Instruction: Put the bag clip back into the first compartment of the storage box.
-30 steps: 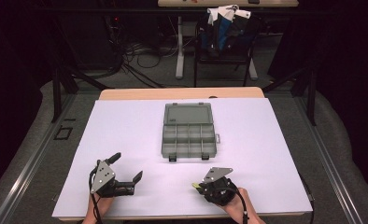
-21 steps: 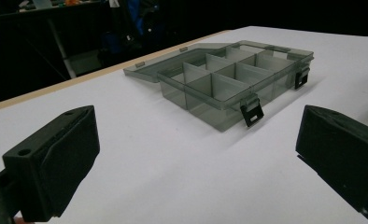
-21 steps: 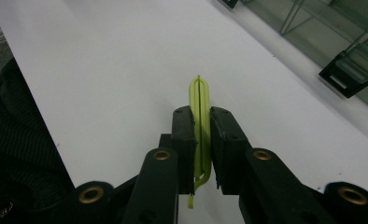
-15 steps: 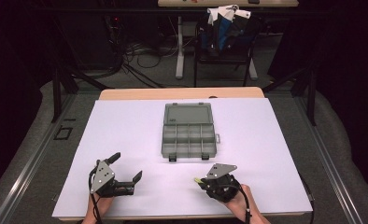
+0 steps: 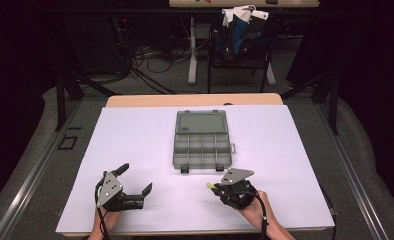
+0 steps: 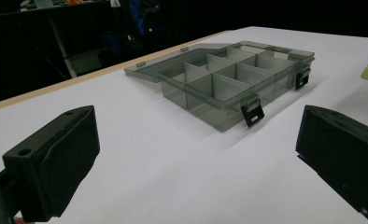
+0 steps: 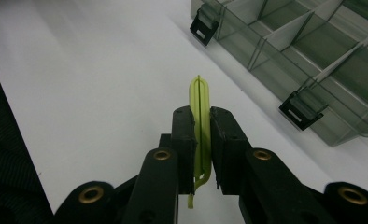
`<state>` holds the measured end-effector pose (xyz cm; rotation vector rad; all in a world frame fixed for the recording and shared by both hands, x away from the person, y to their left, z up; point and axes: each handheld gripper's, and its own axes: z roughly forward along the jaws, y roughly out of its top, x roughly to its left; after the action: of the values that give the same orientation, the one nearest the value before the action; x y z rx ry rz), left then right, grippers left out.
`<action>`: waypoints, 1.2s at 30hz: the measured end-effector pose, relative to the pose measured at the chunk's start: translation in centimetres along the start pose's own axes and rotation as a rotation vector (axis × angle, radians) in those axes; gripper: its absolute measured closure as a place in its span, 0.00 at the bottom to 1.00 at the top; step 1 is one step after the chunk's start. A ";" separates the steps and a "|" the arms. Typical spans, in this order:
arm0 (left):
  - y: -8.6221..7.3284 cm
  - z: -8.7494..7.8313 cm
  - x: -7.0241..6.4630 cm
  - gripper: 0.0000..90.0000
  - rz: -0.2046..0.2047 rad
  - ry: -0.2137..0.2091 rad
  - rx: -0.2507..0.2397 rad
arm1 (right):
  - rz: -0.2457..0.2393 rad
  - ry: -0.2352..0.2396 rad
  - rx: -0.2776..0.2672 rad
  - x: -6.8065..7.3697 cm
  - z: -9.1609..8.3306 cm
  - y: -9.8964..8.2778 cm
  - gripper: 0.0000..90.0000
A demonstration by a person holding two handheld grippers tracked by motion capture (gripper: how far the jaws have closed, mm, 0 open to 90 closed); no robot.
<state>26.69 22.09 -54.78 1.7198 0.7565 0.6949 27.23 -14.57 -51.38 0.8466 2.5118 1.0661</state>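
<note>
Right gripper view — right hand-held gripper (image 7: 201,140) pinches, seemingly edge-on, yellow-green piece (image 7: 199,100).

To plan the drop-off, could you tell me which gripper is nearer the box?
Right. The right gripper sits just below the box; the left gripper lies farther off, lower left.

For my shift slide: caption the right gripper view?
Right gripper shut on a thin yellow-green piece, beside the open compartment box.

One clear compartment box (image 5: 203,144) lies on the one table (image 5: 135,135), with two black latches (image 6: 252,111). One yellow-green piece (image 7: 199,119). Two hand-held grippers: left (image 5: 135,181), right (image 5: 212,186).
</note>
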 end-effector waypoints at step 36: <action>0.0 0.0 0.0 0.00 0.002 -0.001 -0.002 | -0.010 -0.023 -0.042 -2.9 0.9 3.2 0.90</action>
<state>26.69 22.08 -54.78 1.7192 0.7541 0.6960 31.25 -14.09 -49.58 0.8283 2.4638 1.0960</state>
